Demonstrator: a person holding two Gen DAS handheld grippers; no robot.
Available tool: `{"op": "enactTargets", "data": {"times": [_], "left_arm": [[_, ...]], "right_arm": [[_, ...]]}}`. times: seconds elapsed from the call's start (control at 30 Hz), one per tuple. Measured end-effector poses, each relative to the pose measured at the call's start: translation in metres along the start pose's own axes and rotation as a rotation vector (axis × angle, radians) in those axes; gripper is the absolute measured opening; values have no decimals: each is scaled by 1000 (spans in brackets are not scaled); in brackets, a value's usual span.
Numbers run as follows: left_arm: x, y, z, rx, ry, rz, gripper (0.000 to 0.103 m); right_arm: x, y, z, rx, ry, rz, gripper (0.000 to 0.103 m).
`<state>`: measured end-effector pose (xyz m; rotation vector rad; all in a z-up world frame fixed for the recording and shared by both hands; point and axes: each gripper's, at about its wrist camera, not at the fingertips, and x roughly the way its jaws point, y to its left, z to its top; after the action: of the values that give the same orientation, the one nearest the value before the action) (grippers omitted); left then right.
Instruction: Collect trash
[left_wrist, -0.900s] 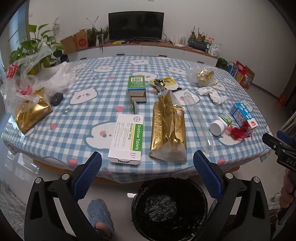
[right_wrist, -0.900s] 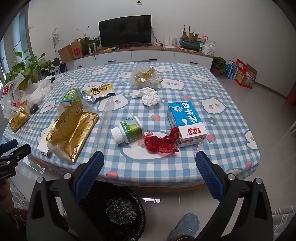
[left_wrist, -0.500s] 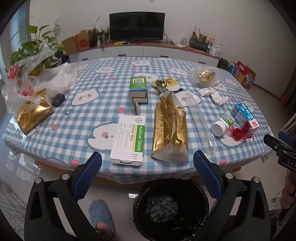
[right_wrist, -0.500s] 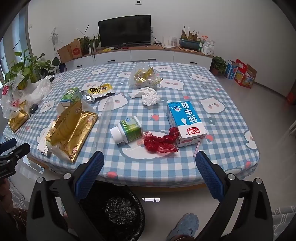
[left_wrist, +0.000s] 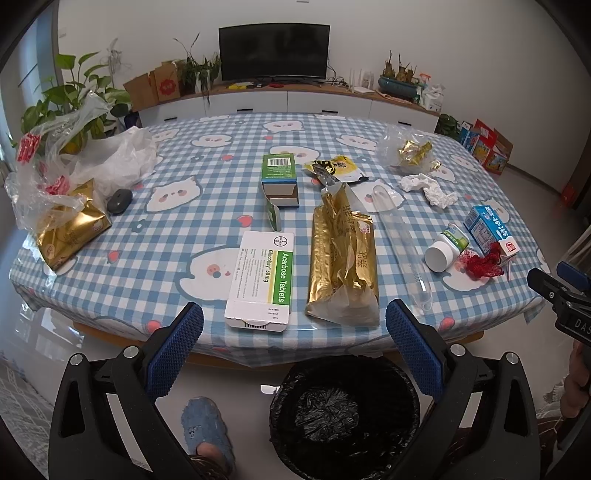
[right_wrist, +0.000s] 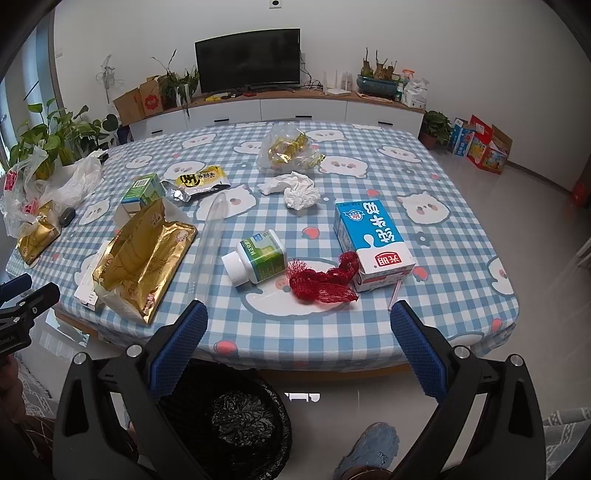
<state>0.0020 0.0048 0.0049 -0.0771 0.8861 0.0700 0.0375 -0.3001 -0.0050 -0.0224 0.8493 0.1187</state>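
Note:
Trash lies on a blue checked table: a white Acarbose box, a gold foil bag, a green box, a pill bottle, red netting, a blue milk carton, crumpled tissue, and a clear tube. A black-lined bin stands on the floor below the near edge; it also shows in the right wrist view. My left gripper is open and empty before the table edge. My right gripper is open and empty too.
Plastic bags and a gold packet sit at the table's left. A clear bag of gold wrappers lies farther back. A TV cabinet lines the far wall. A blue slipper is beside the bin.
Both grippers have barely shifted; the views are nearly the same. Nothing on the table has moved.

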Motion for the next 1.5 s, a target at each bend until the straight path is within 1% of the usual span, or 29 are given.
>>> {"op": "enactTargets", "data": {"times": [0.63, 1.5], "left_arm": [[-4, -3, 3, 20, 2, 3, 97], [-3, -5, 4, 22, 1, 5, 97]], "right_arm": [[-4, -3, 2, 10, -5, -11, 95], [-6, -5, 3, 10, -6, -17, 95]]}}
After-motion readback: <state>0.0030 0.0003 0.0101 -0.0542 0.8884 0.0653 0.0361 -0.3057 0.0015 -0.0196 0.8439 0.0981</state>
